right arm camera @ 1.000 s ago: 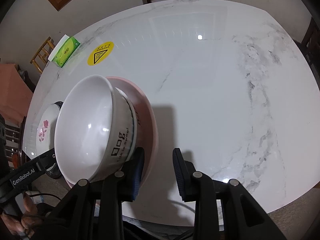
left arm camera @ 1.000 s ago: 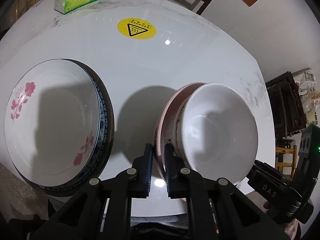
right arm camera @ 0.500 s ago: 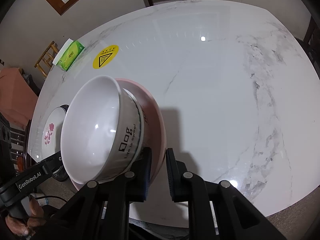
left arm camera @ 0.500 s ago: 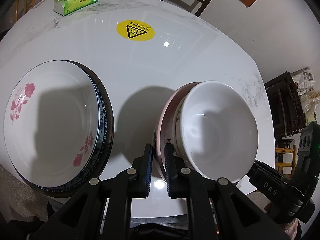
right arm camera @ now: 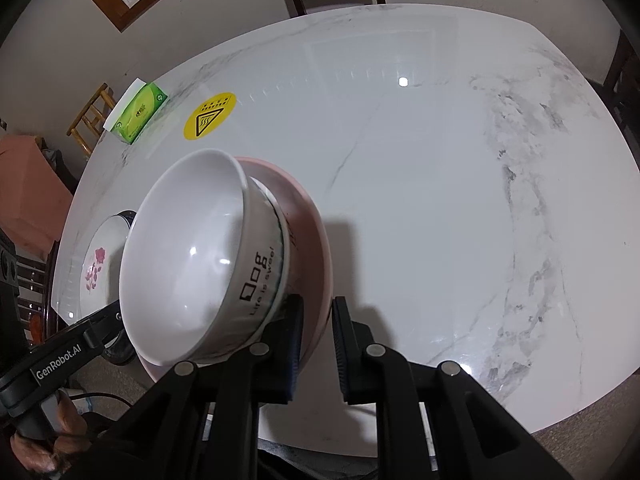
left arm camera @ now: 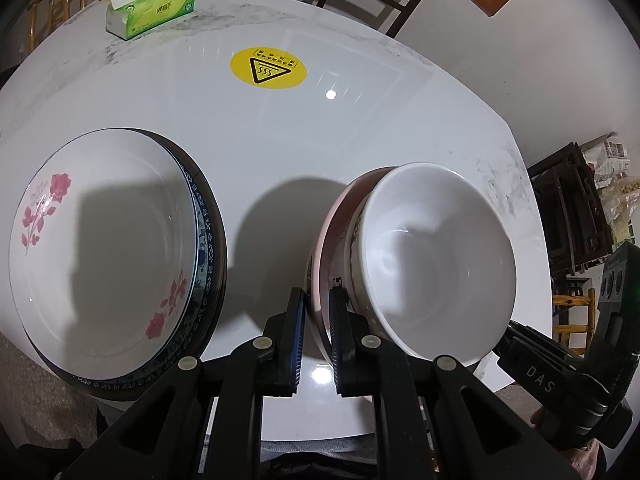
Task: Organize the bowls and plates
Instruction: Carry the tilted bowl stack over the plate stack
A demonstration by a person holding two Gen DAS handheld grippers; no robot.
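I hold a gripper in each hand. My left gripper is clamped on the near left rim of the pink bowl; my right gripper has just been closing and now pinches the same bowl's right rim. A white bowl sits nested inside it, near the front edge of the marble table. To the left rests a rose-patterned plate stacked on a blue-rimmed plate. To lift well, I judge both hands should rise together and level, so the white bowl does not slide. The white bowl reads "Life is sweet". A yellow hot-surface sticker and a green tissue pack lie farther back; their small print is unreadable.
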